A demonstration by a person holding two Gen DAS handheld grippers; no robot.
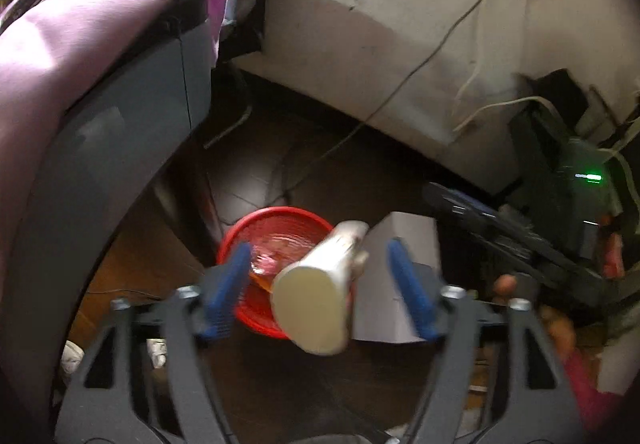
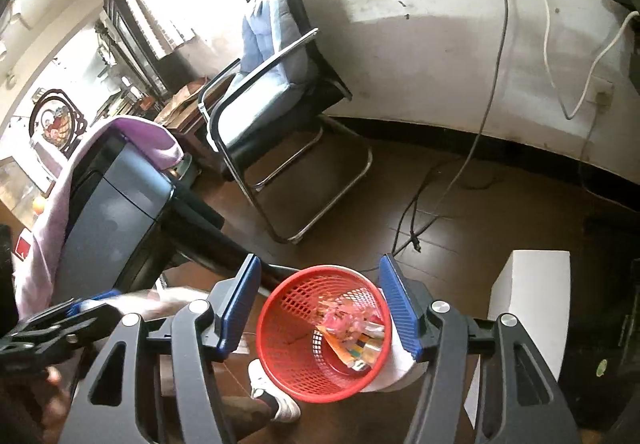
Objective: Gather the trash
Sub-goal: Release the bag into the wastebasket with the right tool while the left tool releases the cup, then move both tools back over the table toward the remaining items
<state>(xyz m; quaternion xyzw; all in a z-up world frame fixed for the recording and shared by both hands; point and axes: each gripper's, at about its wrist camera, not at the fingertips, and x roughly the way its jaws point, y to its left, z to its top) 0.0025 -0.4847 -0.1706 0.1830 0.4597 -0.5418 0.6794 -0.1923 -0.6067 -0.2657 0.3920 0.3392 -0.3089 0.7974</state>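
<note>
Looking from the left wrist: the left hand-held gripper (image 1: 320, 286) has its jaws spread wide, the blue pads clear of everything
Bottle: a pale, blurred bottle (image 1: 320, 288) sits between the open pads, touching neither, bottom end toward the camera, above the basket's rim
Basket: a red mesh basket (image 1: 256, 232) stands on the dark floor (image 1: 320, 164) with wrappers inside
Box: a white box (image 1: 404, 268) stands just beside the basket on its right
Left side: a grey machine (image 1: 120, 148) draped with a purple cloth (image 1: 80, 28)
Looking from the right wrist: the right hand-held gripper (image 2: 320, 304) is open and empty, its pads framing the basket below without touching it
Basket contents: the red basket (image 2: 292, 324) holds pink and orange wrappers (image 2: 352, 332)
Left gripper: seen at the lower left edge (image 2: 76, 312), blurred
Shoe: a white shoe (image 2: 276, 396) is near the basket's base
Behind: a black chair (image 2: 280, 92) with a blue cushion by the wall
</note>
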